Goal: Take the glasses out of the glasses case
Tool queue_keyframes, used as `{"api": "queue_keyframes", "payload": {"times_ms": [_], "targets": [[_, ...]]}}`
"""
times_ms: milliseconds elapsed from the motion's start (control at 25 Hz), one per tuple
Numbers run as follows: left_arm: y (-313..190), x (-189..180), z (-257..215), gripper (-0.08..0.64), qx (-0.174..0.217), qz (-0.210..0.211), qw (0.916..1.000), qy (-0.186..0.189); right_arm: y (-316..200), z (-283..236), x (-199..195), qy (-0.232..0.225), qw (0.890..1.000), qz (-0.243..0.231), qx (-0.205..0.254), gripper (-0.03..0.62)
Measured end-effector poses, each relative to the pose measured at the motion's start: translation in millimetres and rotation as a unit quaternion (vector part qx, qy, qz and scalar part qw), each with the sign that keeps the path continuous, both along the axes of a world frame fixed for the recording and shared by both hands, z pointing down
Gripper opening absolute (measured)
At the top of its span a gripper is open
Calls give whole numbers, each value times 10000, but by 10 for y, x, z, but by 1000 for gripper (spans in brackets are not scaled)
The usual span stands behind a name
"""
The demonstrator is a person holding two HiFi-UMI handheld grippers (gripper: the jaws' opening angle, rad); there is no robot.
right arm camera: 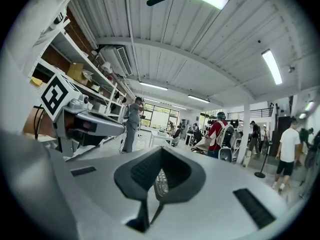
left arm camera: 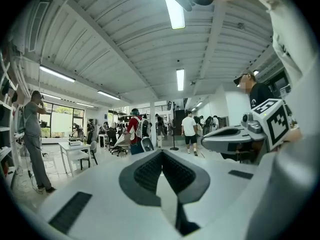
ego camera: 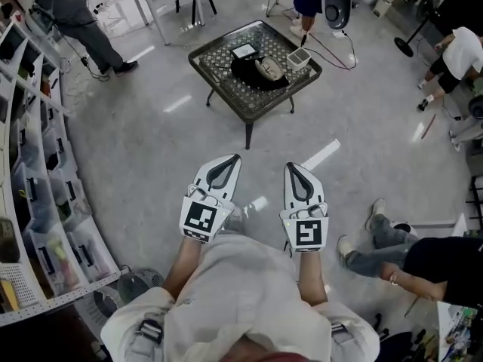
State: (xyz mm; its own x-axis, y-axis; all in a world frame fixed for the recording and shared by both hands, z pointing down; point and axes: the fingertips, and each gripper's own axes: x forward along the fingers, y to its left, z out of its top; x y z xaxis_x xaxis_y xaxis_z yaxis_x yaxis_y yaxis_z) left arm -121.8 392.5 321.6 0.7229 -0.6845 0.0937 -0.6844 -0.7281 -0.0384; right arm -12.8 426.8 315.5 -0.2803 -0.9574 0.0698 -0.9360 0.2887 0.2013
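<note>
The glasses case (ego camera: 268,68), an oval beige shape, lies on a black cloth (ego camera: 253,78) on a small dark lattice table (ego camera: 226,89), far ahead of both grippers. I cannot make out any glasses from here. My left gripper (ego camera: 234,159) and right gripper (ego camera: 290,167) are held side by side over the floor, level and pointing toward the table. Both are shut and hold nothing. In the left gripper view, the left gripper (left arm camera: 161,153) has its tips together, and so does the right gripper (right arm camera: 161,150) in the right gripper view.
A white card (ego camera: 244,50) and a small white basket (ego camera: 299,59) share the table. Shelving (ego camera: 38,202) runs along the left. One person stands at the far left (ego camera: 75,17), another sits at the lower right (ego camera: 407,255). A fan (ego camera: 336,6) stands behind the table.
</note>
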Motion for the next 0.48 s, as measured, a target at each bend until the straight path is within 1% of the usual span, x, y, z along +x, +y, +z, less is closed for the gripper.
{"api": "queue_keyframes", "payload": {"times_ms": [320, 480], "targets": [[-622, -71, 14, 14, -10, 194, 9998, 47, -599, 67, -62, 119, 9997, 211, -84, 6], [-855, -26, 81, 14, -83, 297, 9995, 83, -802, 146, -25, 147, 9993, 321, -152, 6]]}}
